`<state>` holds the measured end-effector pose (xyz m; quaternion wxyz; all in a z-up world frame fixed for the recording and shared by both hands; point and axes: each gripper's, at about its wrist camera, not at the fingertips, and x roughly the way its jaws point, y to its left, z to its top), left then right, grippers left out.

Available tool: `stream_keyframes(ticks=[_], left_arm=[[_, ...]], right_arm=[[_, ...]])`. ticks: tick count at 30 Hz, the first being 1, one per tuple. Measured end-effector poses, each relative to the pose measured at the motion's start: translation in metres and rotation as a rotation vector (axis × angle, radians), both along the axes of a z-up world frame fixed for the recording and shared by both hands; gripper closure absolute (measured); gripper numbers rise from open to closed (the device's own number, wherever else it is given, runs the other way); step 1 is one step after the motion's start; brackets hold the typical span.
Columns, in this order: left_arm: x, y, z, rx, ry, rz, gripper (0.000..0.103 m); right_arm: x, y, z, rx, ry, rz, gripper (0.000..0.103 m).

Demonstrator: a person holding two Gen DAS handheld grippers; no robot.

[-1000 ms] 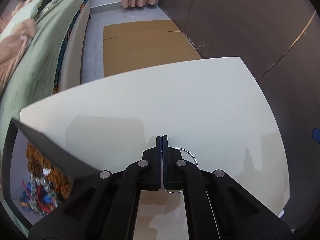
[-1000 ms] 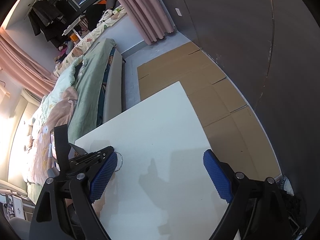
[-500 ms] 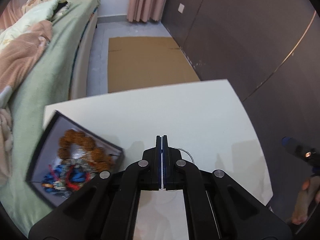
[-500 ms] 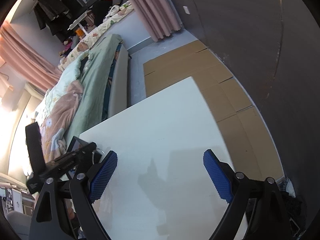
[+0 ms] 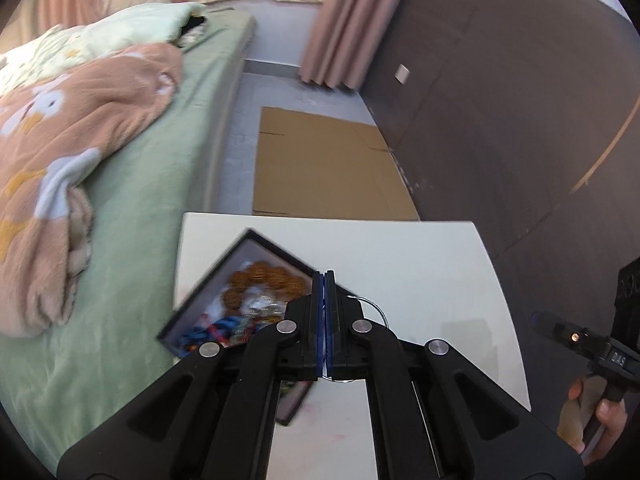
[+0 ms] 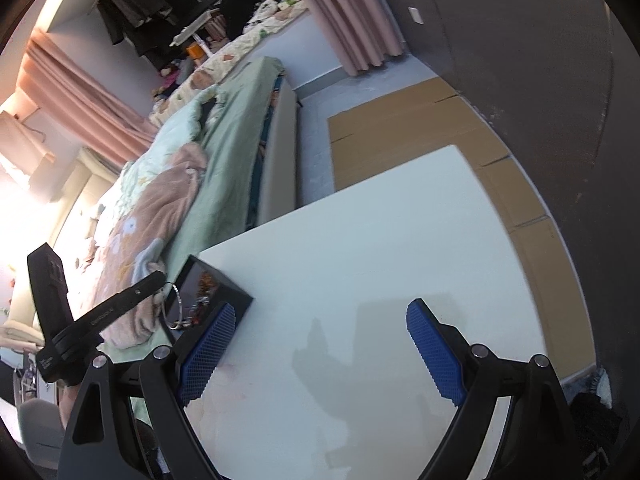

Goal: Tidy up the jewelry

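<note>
My left gripper (image 5: 324, 278) is shut on a thin silver bangle (image 5: 375, 309), whose wire loop sticks out to the right of the jaws. In the right wrist view the same bangle (image 6: 177, 307) hangs from the left gripper (image 6: 163, 277) above the near edge of the box. A black jewelry box (image 5: 208, 288) sits on the white table's left edge, holding brown bead bracelets (image 5: 260, 276) and blue and red pieces (image 5: 214, 328). My right gripper (image 6: 316, 344) stands open over bare tabletop, nothing between its blue pads.
The white table (image 6: 380, 264) stretches right of the box. A bed with green sheet and pink blanket (image 5: 80, 120) runs along the left. Flattened cardboard (image 5: 320, 168) lies on the floor beyond the table. A dark wall (image 5: 520, 100) stands to the right. A hand (image 5: 588, 416) holds the right gripper's handle.
My left gripper has lifted and swung left with the bangle, so the jewelry box has come under its jaws. The right gripper has shifted a little and stays open.
</note>
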<state>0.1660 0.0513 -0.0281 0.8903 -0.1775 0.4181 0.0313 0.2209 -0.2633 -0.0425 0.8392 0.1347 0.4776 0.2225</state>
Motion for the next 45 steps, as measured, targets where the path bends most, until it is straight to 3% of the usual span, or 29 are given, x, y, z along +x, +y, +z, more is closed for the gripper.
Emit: stream_keyframes(ticks=[2,5,6,8,14,18,26,37,41,45], left_arm=[[-0.002,0.012,-0.005,0.014,-0.003,0.04,0.101],[0.0,0.03,-0.015,-0.032,0.02,0.071,0.097],[0.0,0.033,-0.018,-0.044,0.031,0.071,0.089],[-0.005,0.038,-0.018,-0.065,0.021,0.073,0.041],[-0.026,0.032,-0.001,-0.031,-0.033,0.049,0.019],[-0.037,0.015,0.006,0.013,-0.042,-0.003,0.011],[-0.061,-0.012,0.028,0.092,-0.096,-0.059,0.005],[-0.097,-0.025,0.04,0.066,-0.151,-0.028,0.005],[-0.112,-0.033,0.038,0.1,-0.173,-0.034,0.005],[-0.12,-0.032,0.038,0.084,-0.186,-0.043,0.005]], right_arm=[[-0.003,0.008,0.0,0.002,-0.007,0.014,0.017],[-0.007,0.018,-0.002,-0.015,-0.012,0.025,0.017],[-0.007,0.02,-0.003,-0.024,-0.012,0.029,0.017],[-0.008,0.024,-0.005,-0.043,-0.013,0.035,0.017],[-0.018,0.023,0.0,-0.07,-0.028,0.02,0.016],[-0.03,0.016,0.01,-0.093,-0.057,-0.002,0.008],[-0.066,-0.008,0.036,-0.093,-0.132,-0.035,0.008],[-0.106,-0.028,0.047,-0.097,-0.188,-0.053,0.008],[-0.124,-0.032,0.043,-0.105,-0.201,-0.075,0.008],[-0.136,-0.036,0.038,-0.116,-0.202,-0.086,0.008]])
